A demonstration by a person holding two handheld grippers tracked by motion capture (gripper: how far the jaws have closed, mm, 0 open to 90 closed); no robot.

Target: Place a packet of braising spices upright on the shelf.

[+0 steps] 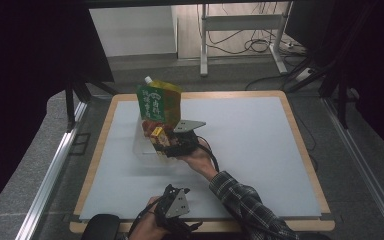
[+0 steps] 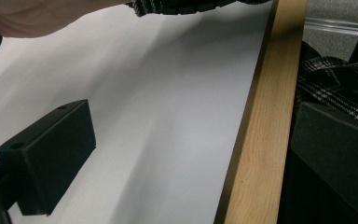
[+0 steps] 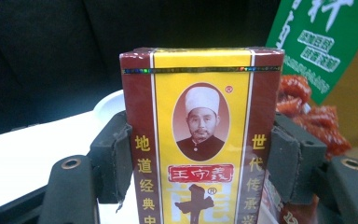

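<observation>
Right gripper (image 3: pixel 200 154) clamped on yellow-maroon box (image 3: pixel 200 135), long axis upright, just above clear tray (image 1: pixel 142 145) beside green pouch (image 1: pixel 158 102); left gripper (image 2: pixel 191 154) wide, empty, near table edge (image 2: pixel 256 140)

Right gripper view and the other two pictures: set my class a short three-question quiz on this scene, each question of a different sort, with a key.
1. True or false: the right gripper is shut on the maroon-and-yellow printed cardboard box.
2. Which stands right behind that box? A) a green-and-yellow spouted plastic pouch B) a blue mug C) a metal pan
3. Fill in: the left gripper has its jaws ____, over the pale tabletop's wooden edge.

Key: 1 true; 2 A; 3 open, nothing between them.
</observation>
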